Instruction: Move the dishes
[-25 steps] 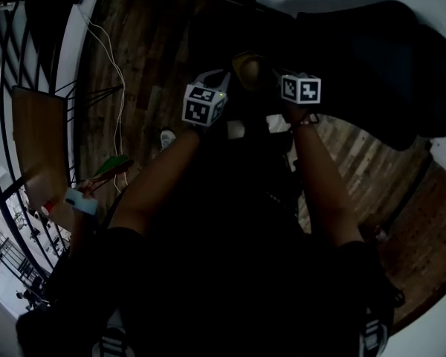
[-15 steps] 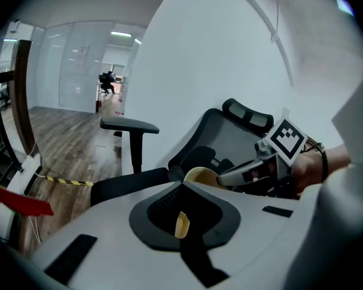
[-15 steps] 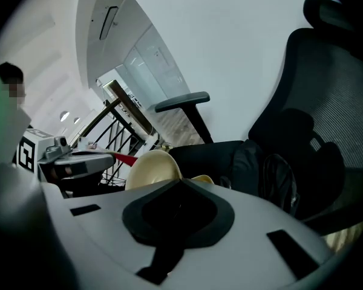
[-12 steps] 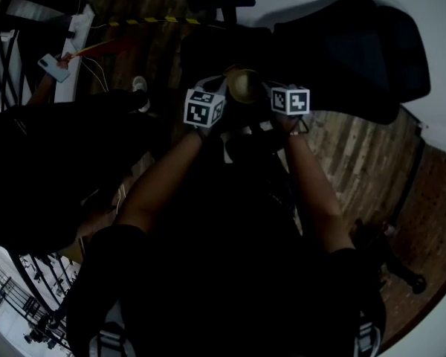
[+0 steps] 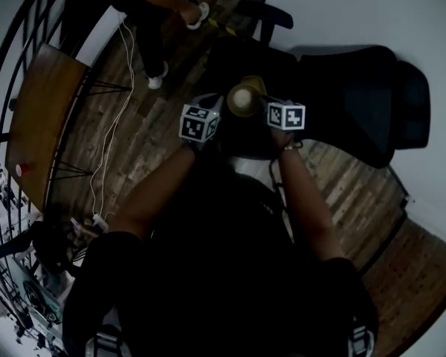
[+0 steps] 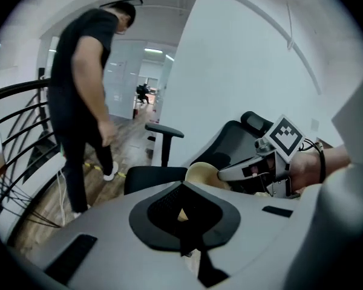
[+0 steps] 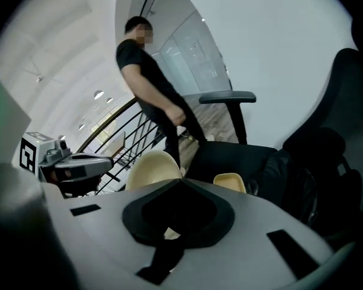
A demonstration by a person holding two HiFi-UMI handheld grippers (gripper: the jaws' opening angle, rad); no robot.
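- Forearms [image 5: 312, 199] stretched forward from a dark-clad body, one gripper in each hand, head view looking steeply down.
- Left gripper [image 5: 221, 108]: marker cube on top, tip at the left edge of the bowl [image 5: 243, 100].
- Left gripper view: jaws pressed together on the rim of the bowl [image 6: 201, 174]; a cream sliver shows through the slot between them, the rest of the bowl just past the tip.
- Right gripper [image 5: 266, 107]: marker cube on top, tip at the bowl's right edge.
- Right gripper view: jaws closed on the rim of the bowl [image 7: 150, 167] as well; cream visible in the gap below the tip.
- Bowl: cream, round, held between the two grippers, up off the chair [image 5: 357, 88] and above its seat.
- Small yellow dish [image 7: 230, 181] just beside the bowl on the far side, in front of the dark seat; only an edge of it [image 5: 255, 85] seen from the head view. Touching the bowl or not: cannot tell.
- Each gripper seen from the other's camera: right one [image 6: 254, 168] beyond the bowl, left one [image 7: 72, 162] at the left.
- Chair: black office type, armrest [image 6: 163, 130] raised, backrest against a white wall [image 5: 357, 13].
- Wooden floor [image 5: 349, 177] around the chair; white cable [image 5: 115, 125] trailing across it.
- Farther off: a person [image 6: 85, 89] in dark clothes standing near the chair, leaning forward.
- Brown table [image 5: 41, 117] and a black railing [image 6: 18, 119] well apart from the chair, at the left.
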